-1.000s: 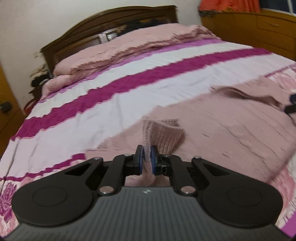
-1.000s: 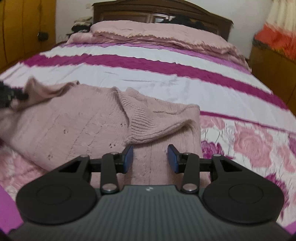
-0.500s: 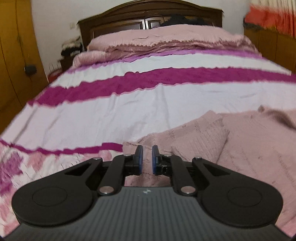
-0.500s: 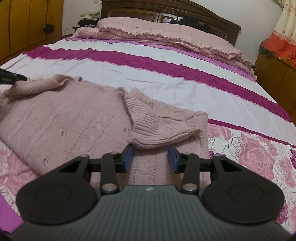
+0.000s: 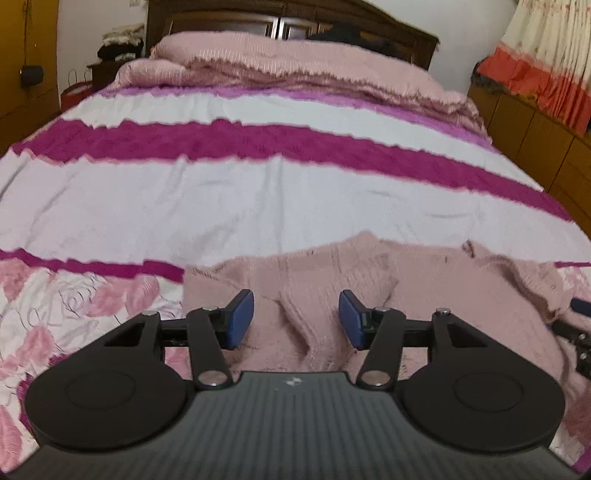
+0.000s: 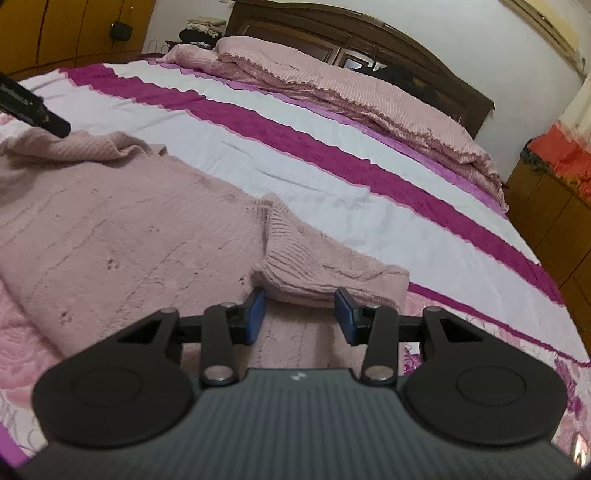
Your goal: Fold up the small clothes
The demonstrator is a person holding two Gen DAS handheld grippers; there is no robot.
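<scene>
A pink knit sweater (image 5: 424, 291) lies spread on the near part of the bed. My left gripper (image 5: 295, 319) hovers low over its left part. Its jaws are opening, and a soft ridge of knit lies below the gap, with neither blue pad pressing on it. In the right wrist view the sweater (image 6: 129, 229) has a ribbed sleeve end (image 6: 314, 273) folded over onto the body. My right gripper (image 6: 299, 314) stands open just short of that sleeve end, with flat knit beneath it. A finger of the left gripper (image 6: 33, 110) shows at the sweater's far left corner.
The bed cover (image 5: 258, 206) has white and magenta stripes, with pink roses near the front. A folded pink quilt (image 5: 295, 70) lies against the dark wooden headboard (image 6: 351, 40). Wooden cabinets (image 5: 535, 140) run along the right side, and a yellow wardrobe (image 6: 55, 29) stands on the left.
My left gripper was shut on a fold of the sweater, carried it sideways and rolled level, and has now opened, so the knit lies loose. The right gripper stayed open and rolled slightly.
</scene>
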